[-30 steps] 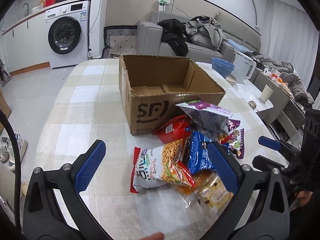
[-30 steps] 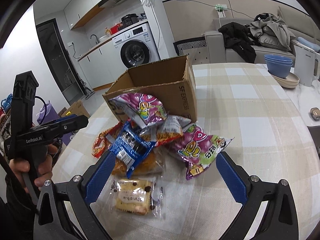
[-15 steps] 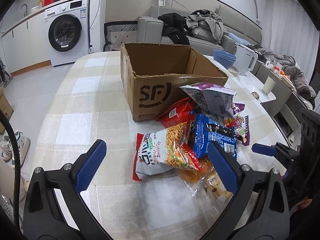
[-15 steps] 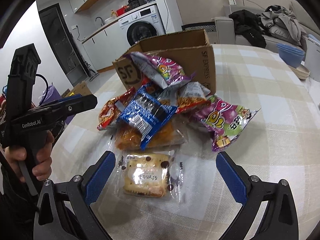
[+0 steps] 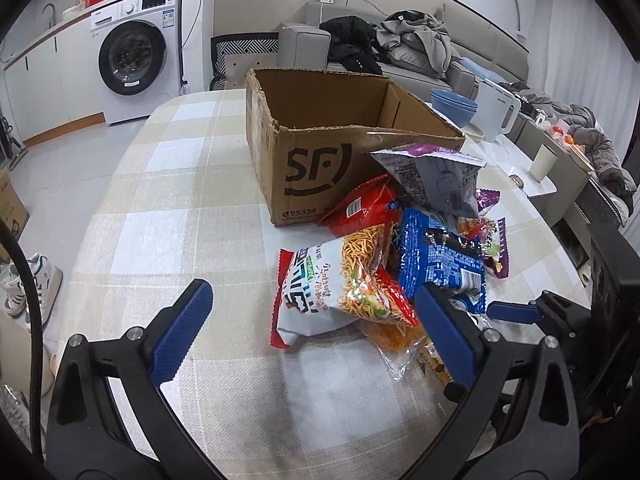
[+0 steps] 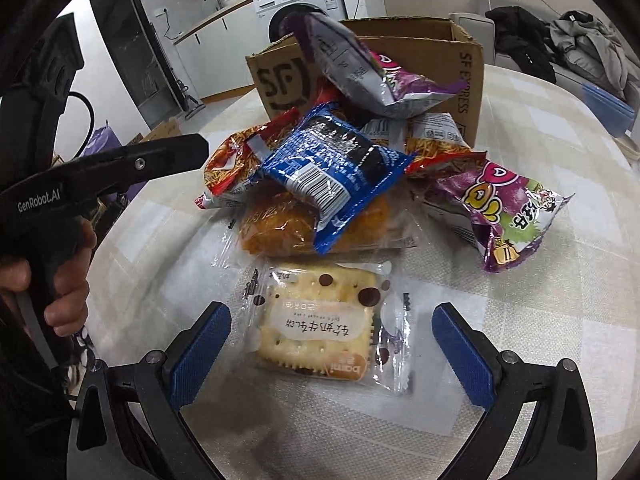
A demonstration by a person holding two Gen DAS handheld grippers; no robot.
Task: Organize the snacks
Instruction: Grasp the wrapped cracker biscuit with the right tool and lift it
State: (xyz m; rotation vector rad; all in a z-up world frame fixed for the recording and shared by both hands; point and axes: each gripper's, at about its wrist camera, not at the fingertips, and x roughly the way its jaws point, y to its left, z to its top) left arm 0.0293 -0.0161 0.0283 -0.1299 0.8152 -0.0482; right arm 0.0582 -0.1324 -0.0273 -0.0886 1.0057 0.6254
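Note:
A pile of snack bags lies in front of an open cardboard box (image 5: 320, 152) (image 6: 460, 64) on the checked tablecloth. My left gripper (image 5: 312, 324) is open, low over the table, just short of a white and red noodle-snack bag (image 5: 336, 288). A blue packet (image 5: 440, 256) (image 6: 328, 176) sits on top of the pile. My right gripper (image 6: 332, 332) is open with its fingers either side of a clear-wrapped cracker pack (image 6: 320, 328). A purple bag (image 6: 508, 212) lies to the right. Another purple and grey bag (image 6: 360, 68) leans on the box.
A person's hand (image 6: 60, 272) holds the left gripper's handle at the left of the right wrist view. Blue bowls (image 5: 454, 104), a white kettle (image 5: 498, 112) and a cup (image 5: 542, 162) stand beyond the box. A washing machine (image 5: 136, 56) and sofa (image 5: 400, 48) are behind.
Both grippers have come lower and closer to the pile. The right one now straddles the cracker pack. Both stay open.

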